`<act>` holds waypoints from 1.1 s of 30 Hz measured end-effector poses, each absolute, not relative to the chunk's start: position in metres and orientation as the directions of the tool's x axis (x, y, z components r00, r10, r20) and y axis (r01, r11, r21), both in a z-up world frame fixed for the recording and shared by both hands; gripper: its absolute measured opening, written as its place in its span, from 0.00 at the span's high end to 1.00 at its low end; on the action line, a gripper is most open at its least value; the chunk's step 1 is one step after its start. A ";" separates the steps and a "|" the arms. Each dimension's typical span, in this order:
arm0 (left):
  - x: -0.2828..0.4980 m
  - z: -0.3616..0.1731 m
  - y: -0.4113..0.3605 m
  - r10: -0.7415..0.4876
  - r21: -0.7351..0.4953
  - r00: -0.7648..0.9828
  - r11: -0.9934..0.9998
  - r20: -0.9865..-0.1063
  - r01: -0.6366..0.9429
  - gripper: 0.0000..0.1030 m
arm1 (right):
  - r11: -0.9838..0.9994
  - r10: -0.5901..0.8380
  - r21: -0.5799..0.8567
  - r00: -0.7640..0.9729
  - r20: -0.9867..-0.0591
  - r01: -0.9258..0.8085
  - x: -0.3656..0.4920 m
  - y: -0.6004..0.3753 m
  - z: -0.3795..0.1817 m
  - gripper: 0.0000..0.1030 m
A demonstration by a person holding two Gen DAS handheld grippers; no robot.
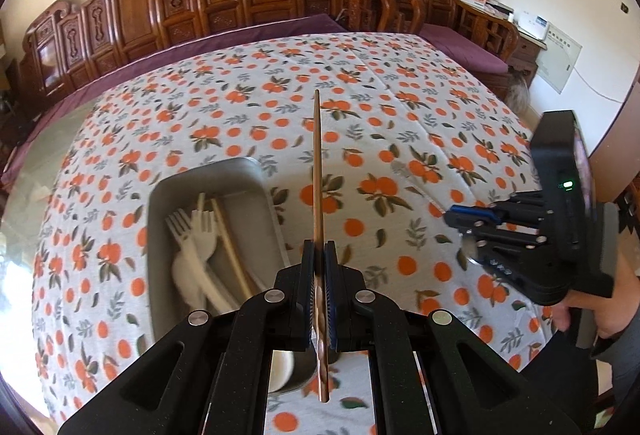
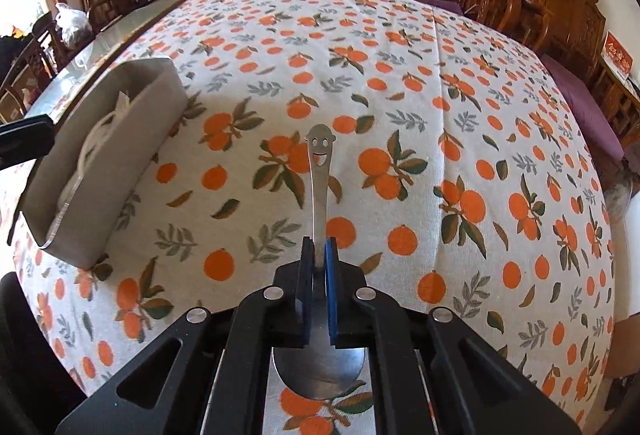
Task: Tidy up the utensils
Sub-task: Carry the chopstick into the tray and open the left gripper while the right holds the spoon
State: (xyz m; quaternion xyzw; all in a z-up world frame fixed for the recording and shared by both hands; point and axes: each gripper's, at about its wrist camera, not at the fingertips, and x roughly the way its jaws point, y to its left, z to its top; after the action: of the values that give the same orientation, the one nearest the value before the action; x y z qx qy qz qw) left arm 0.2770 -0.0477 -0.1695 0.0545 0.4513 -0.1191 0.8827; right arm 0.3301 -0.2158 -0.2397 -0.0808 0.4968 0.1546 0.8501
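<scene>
We see white forks [image 1: 188,235] in tray [image 1: 256,175] blurred, lower ends hidden behind gripper body. Spoon [image 2: 318,367] bowl partly covered by jaws. White cup [image 1: 282,371] at frame bottom mostly hidden.

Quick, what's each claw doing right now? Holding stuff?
Left claw: closed, holding a brown chopstick that points forward.
Right claw: closed, holding a metal spoon with a smiley face on its handle.
</scene>
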 end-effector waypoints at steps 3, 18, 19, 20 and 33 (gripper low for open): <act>0.276 -0.170 -0.036 -0.147 -0.006 0.567 0.970 -0.811 0.243 0.96 | 0.935 0.196 0.021 0.468 -0.862 -0.353 0.327 -0.211 -0.231 0.93; 0.285 -0.202 0.024 -0.046 0.057 0.519 0.982 -0.853 0.179 0.96 | 0.910 0.266 0.039 0.511 -0.817 -0.412 0.309 -0.184 -0.193 0.93; 0.286 -0.205 0.026 -0.044 0.056 0.515 0.983 -0.856 0.177 0.96 | 0.909 0.273 0.043 0.511 -0.815 -0.415 0.309 -0.183 -0.192 0.93; 0.288 -0.207 0.027 -0.043 0.055 0.511 0.983 -0.859 0.175 0.96 | 0.908 0.276 0.046 0.511 -0.814 -0.417 0.308 -0.183 -0.191 0.93; 0.301 -0.230 0.011 -0.045 0.058 0.472 0.978 -0.880 0.202 0.96 | 0.899 0.302 0.064 0.509 -0.806 -0.433 0.301 -0.181 -0.186 0.93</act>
State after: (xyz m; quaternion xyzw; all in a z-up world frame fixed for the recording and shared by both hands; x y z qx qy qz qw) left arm 0.3009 0.0107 -0.2305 0.0770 0.5085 -0.0724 0.8546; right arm 0.3007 -0.1810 -0.1860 -0.0731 0.4475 0.2123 0.8656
